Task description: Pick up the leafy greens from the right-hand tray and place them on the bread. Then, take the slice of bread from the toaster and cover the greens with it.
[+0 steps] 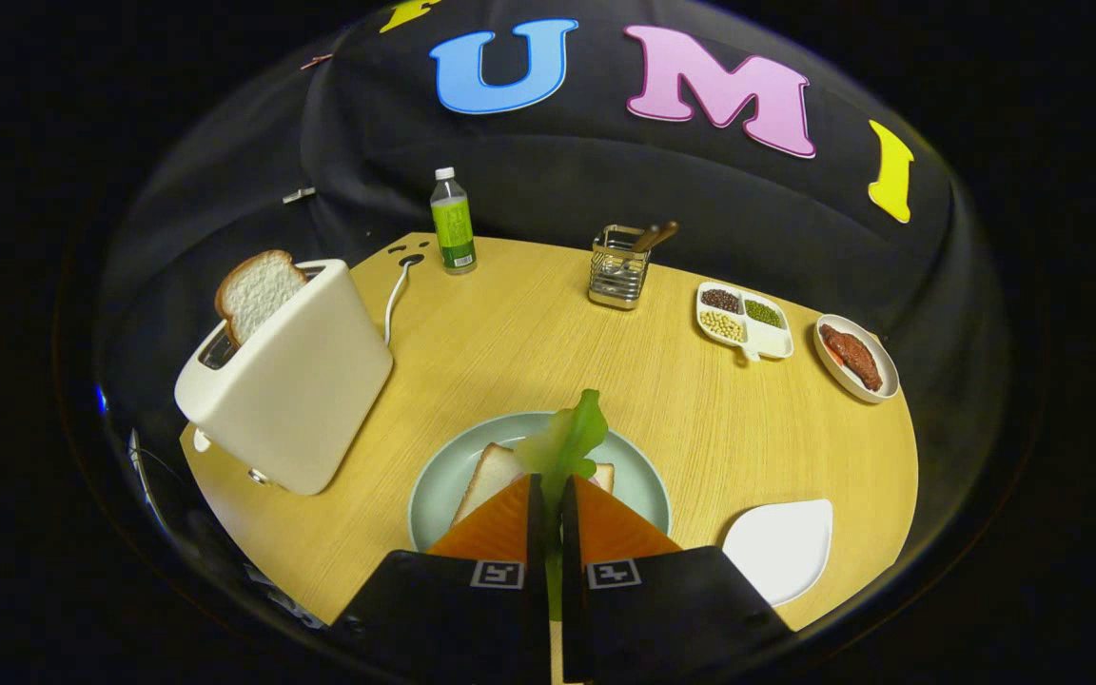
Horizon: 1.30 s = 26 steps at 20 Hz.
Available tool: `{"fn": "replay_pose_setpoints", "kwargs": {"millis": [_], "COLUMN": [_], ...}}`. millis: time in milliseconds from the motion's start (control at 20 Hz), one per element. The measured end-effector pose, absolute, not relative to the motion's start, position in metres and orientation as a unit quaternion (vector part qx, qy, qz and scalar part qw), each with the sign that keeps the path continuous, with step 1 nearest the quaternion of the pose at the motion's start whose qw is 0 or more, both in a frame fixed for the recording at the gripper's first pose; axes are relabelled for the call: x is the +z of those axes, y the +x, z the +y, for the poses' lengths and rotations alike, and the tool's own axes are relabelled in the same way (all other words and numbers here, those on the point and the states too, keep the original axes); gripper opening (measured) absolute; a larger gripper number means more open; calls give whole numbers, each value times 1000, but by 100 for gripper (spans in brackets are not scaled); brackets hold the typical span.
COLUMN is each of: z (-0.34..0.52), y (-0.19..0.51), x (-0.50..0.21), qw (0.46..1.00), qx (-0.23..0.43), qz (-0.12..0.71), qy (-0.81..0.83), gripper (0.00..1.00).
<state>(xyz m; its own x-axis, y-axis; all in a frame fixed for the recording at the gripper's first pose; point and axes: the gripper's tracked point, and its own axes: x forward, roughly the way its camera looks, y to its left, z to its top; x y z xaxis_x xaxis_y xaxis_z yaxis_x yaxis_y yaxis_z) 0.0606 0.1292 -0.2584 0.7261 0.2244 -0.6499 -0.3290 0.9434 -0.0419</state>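
Wooden tabletop (529, 323), round and light-grained, backs onto black cloth. Taking the gripper (553, 495) as the dial centre, with 12 o'clock running forward along its fingers:

1. Gripper state: the two fingers are nearly together, with only a narrow gap, and both press on the leafy greens (569, 440). The leaf stands up between the tips and projects toward 12 o'clock; its stem runs back down the gap toward 6 o'clock (so its long axis matches the finger axis).
2. Target: a slice of bread (489, 476) lies flat on a pale green plate (443, 466), directly beneath the fingertips and slightly toward 11 o'clock. The greens appear to hang above the slice; contact cannot be confirmed.
3. Judgement: the coming move is mainly a descent, then a release, with little sideways correction needed.
4. Second slice (258, 290): it stands upright in the slot of a toaster (291, 381) at about 10 o'clock, well apart from the plate.
5. An emptied white tray (781, 547) sits at 4 o'clock, near the plate.
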Motion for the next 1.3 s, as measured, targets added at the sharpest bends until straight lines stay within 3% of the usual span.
{"fn": "replay_pose_setpoints", "kwargs": {"millis": [500, 600, 650, 850, 1300], "z": [139, 140, 142, 146, 214], "y": [75, 77, 76, 79, 82], "x": [-284, -290, -291, -277, -174], "qw": [918, 916, 915, 922, 942], "qx": [133, 129, 131, 132, 200], "qz": [360, 366, 369, 350, 250], "qy": [-97, -98, -95, -97, -96], "gripper": [35, 48, 64, 100, 99]}}
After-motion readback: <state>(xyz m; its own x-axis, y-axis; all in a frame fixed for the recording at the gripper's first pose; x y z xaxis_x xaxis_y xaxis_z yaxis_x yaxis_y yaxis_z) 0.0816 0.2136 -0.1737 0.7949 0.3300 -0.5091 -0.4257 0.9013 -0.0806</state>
